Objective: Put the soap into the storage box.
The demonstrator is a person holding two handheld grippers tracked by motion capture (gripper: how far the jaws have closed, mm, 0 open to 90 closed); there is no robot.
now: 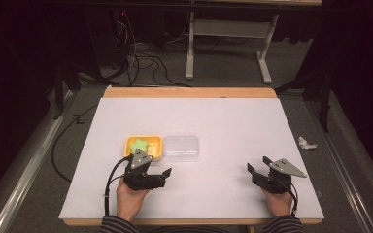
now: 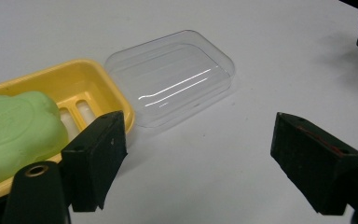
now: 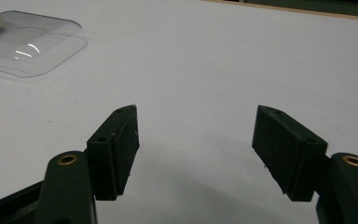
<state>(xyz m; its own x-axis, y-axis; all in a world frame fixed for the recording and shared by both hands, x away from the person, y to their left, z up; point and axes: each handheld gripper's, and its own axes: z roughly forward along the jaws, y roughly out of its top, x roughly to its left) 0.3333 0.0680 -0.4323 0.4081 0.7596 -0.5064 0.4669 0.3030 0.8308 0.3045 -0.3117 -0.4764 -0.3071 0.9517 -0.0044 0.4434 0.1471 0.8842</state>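
Note:
A yellow soap dish point(image 1: 154, 141) lies left of centre on the white table, with a green soap bar point(image 1: 139, 144) in it. A clear plastic lid point(image 1: 180, 147) lies flat against the dish's right side. My left gripper point(image 1: 156, 167) is open just in front of the dish. In the left gripper view, its jaws point(image 2: 198, 128) frame bare table below the lid point(image 2: 172, 77), the left one in front of the dish point(image 2: 74, 74) and soap point(image 2: 16, 130). My right gripper point(image 1: 259, 164) rests open at the front right, with nothing between its jaws point(image 3: 196, 116). The lid point(image 3: 28, 44) lies far to its left.
The white table sheet point(image 1: 223, 116) has a wooden edge at the back. Beyond it, cables point(image 1: 145, 60) and a white desk frame point(image 1: 228, 34) are on the grey floor. A crumpled white scrap point(image 1: 307, 143) lies on the floor to the right.

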